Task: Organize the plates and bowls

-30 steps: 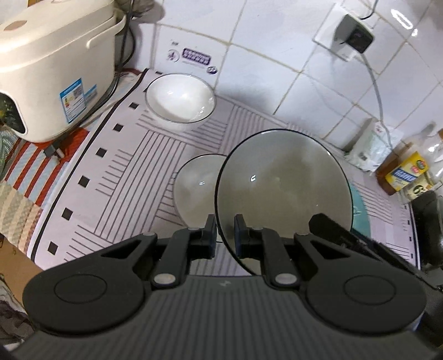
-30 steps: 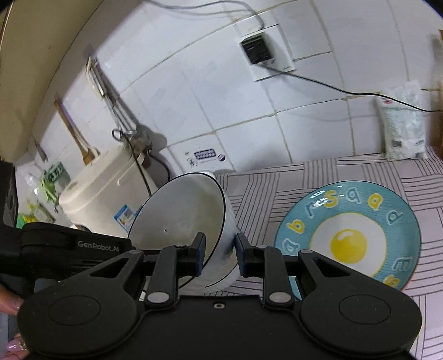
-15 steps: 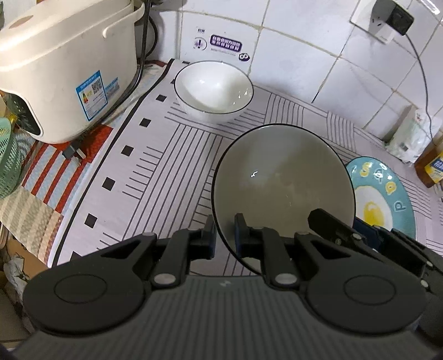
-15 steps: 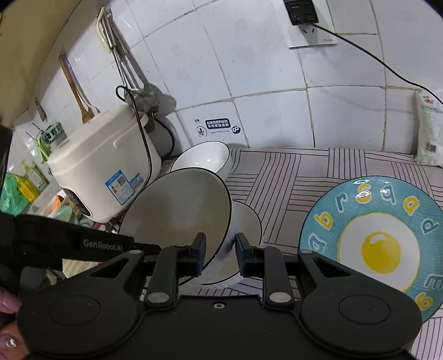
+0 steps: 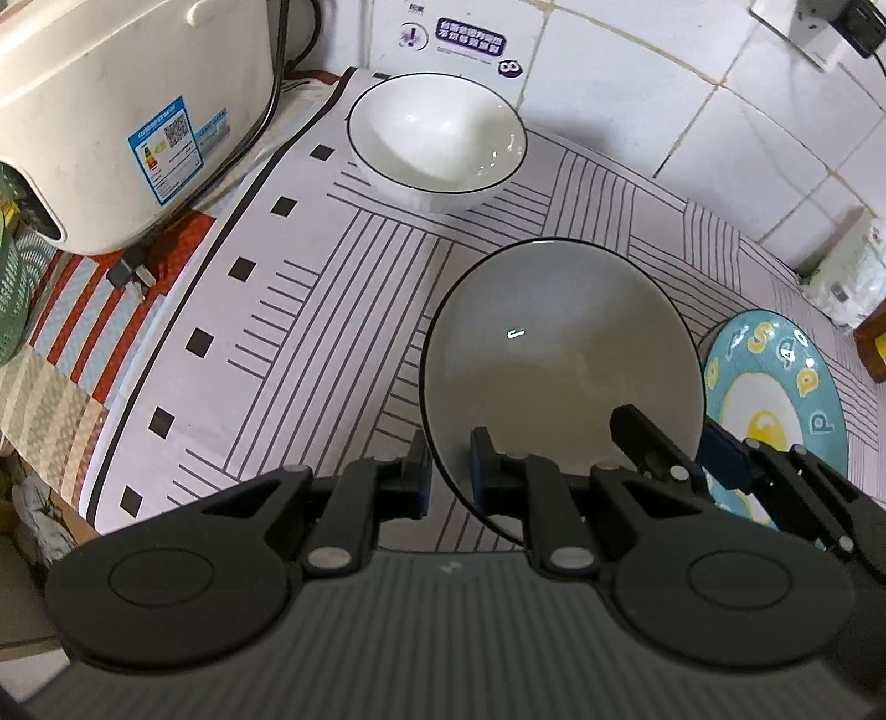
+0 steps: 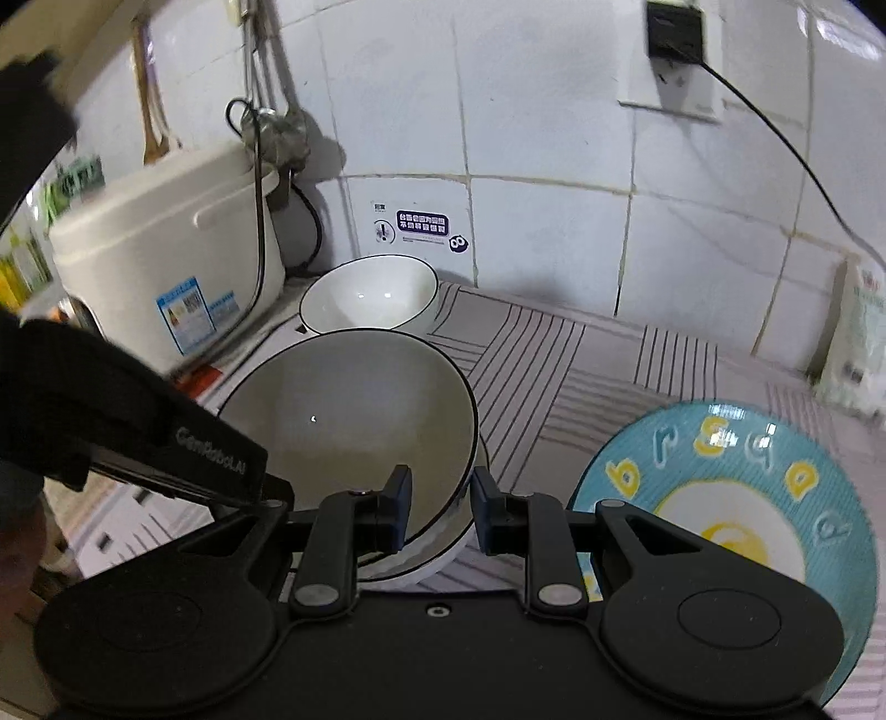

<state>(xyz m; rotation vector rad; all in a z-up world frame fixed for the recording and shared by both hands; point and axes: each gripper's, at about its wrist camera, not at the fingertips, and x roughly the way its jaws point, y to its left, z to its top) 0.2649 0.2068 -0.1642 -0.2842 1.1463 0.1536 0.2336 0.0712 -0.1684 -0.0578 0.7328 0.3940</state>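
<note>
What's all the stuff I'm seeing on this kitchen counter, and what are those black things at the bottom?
Held bowls: two, white with black rims, one nested in the other, gripped above the mat.
Far bowl: one, white with a black rim, on the mat by the wall.
Plate: one, teal with a yellow egg and letters, right.
Rice cooker: one, cream, left.
Mat: one, white, black lines.
Wall socket: one, black plug.
Bag: one, white, against the wall.
Left tongs: black, shut on a bowl rim.
Right tongs: black, shut on a bowl rim.

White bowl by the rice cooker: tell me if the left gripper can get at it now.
Probably not yet: the left gripper is shut on the rim of the near bowl. The mat between it and the white bowl looks unobstructed once it lets go.
</note>
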